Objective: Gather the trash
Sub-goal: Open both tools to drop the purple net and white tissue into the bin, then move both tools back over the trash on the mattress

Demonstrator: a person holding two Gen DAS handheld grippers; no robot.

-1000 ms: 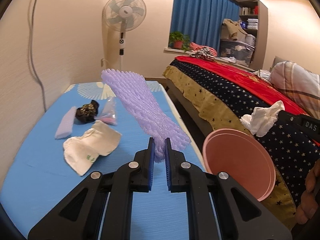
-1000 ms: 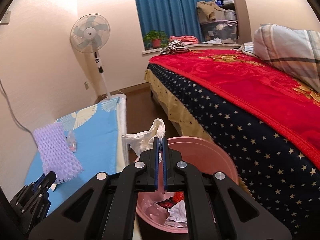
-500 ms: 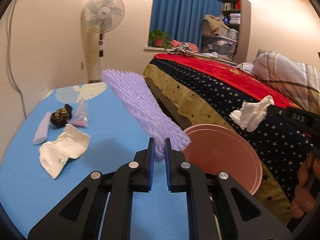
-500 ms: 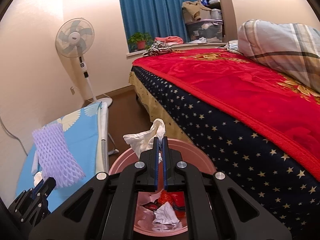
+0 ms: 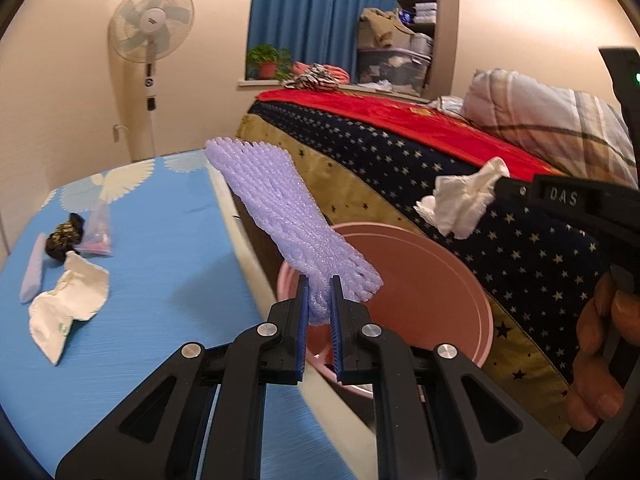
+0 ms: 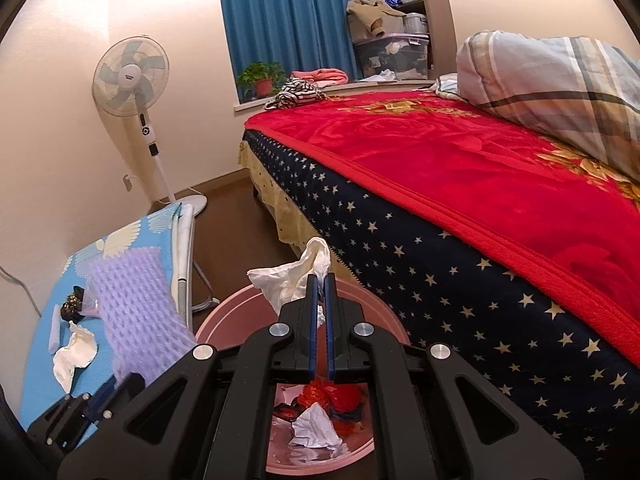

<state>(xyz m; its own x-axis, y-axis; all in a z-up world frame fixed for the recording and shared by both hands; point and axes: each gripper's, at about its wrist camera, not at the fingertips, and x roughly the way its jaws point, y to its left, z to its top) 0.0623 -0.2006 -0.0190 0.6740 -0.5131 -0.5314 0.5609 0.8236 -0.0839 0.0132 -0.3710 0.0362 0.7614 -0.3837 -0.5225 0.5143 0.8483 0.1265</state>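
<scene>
Two pieces of trash are clamped, one per gripper. In the left wrist view, the left gripper (image 5: pixel 319 292) pinches the narrow near end of a purple foam net (image 5: pixel 288 224), which slants up and left above the near-left rim of the pink bin (image 5: pixel 472 280). At the right, the right gripper (image 5: pixel 496 190) holds a crumpled white tissue (image 5: pixel 460 202) above the bin's far side. Left on the blue table (image 5: pixel 168 280) lie a white wrapper (image 5: pixel 68 308), a black wad (image 5: pixel 64 236) and a clear bag (image 5: pixel 98 232).

In the right wrist view, the right gripper (image 6: pixel 321 280) is closed on the tissue (image 6: pixel 292 280) directly over the bin (image 6: pixel 224 320), which holds red and white scraps (image 6: pixel 324 412). The foam net (image 6: pixel 136 312) stands at the left.
</scene>
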